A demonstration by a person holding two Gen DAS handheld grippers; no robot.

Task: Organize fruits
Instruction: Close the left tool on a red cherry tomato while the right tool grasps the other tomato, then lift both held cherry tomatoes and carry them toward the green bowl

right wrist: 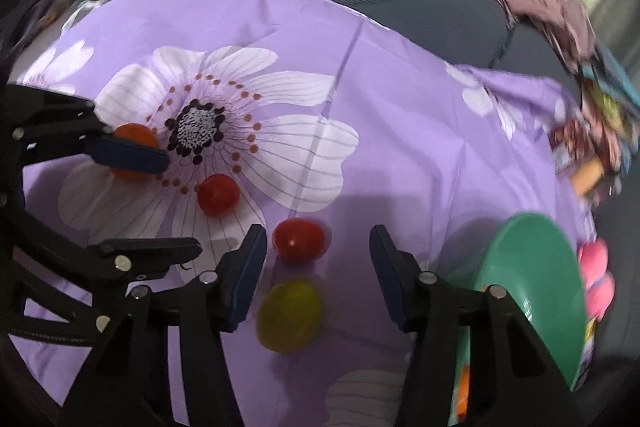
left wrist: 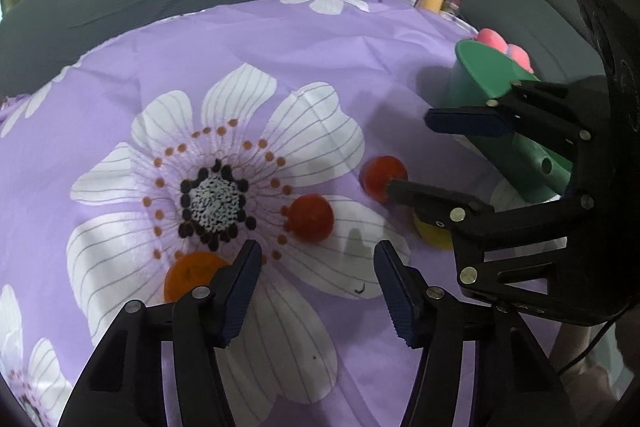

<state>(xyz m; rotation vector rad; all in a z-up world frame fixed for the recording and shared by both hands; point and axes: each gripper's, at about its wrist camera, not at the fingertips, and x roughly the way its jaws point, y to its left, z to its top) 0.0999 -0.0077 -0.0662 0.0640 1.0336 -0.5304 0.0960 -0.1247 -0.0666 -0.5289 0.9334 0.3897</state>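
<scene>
Purple floral cloth (left wrist: 360,39) covers the whole work surface, and the fruits lie loose on it. In my left wrist view the left gripper (left wrist: 316,291) stands spread over bare cloth, nothing between its fingers; the orange fruit (left wrist: 188,275) sits just outside its left finger at lower left, and a red fruit (left wrist: 310,218) lies just above the gap. In my right wrist view the right gripper (right wrist: 318,277) is also spread and pinching nothing: the yellow fruit (right wrist: 289,315) lies in the gap near the left finger, and a second red fruit (right wrist: 299,239) lies just beyond the tips.

I judge this as the reach-in step, each hand lining up on a fruit, with the tilted green bowl (right wrist: 532,291) at lower right as the likely place to put them. Next I would need to centre each gap over one fruit before squeezing; round fruit could roll off a glancing pad.

Hard to make out: the right view is smeared with blur, the pink object (right wrist: 596,279) behind the bowl is cut off, and the bowl's inside is mostly hidden from me. The orange fruit is half covered by my finger.
</scene>
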